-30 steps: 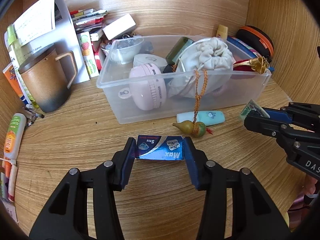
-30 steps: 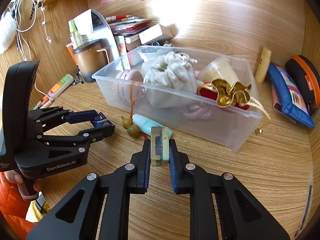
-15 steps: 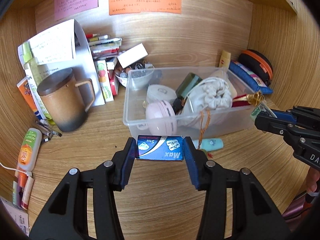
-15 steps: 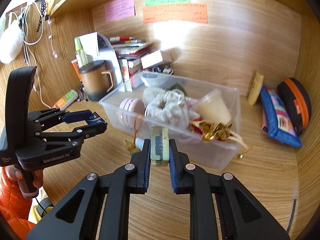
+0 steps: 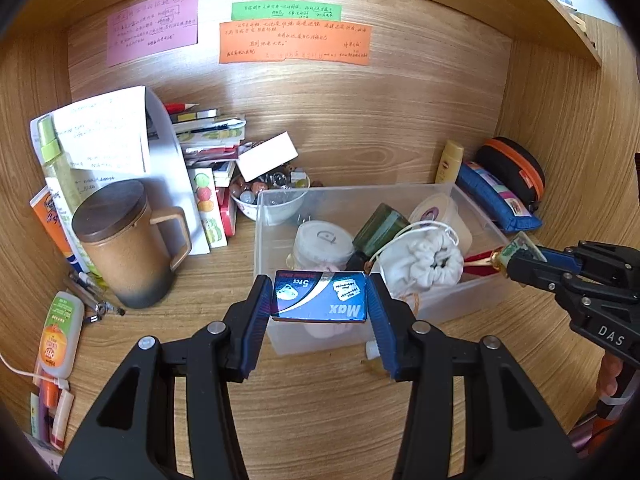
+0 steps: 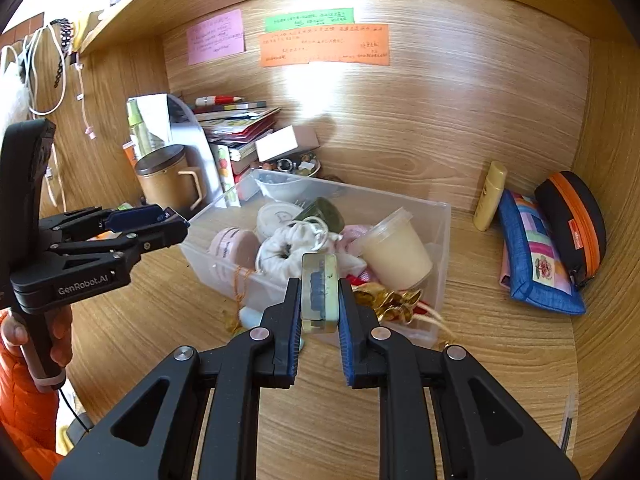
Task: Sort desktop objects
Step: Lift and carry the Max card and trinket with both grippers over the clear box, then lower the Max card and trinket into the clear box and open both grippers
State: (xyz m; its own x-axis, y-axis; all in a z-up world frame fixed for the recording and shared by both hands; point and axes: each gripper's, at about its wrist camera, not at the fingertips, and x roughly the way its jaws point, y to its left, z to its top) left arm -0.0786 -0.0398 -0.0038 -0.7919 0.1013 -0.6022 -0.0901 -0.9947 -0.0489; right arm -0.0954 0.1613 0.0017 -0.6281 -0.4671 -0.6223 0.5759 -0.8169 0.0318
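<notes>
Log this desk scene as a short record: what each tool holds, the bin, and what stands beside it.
left tool: shut on blue razor-blade box
right tool: shut on small greenish clear case
clear plastic bin: holds white drawstring pouch, lidded cup
left of bin: brown lidded mug
right of bin: blue pouch

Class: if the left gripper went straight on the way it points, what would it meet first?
Probably the clear plastic bin: the left gripper, holding the blue blade box, points at its near wall, though depth is unclear.
</notes>
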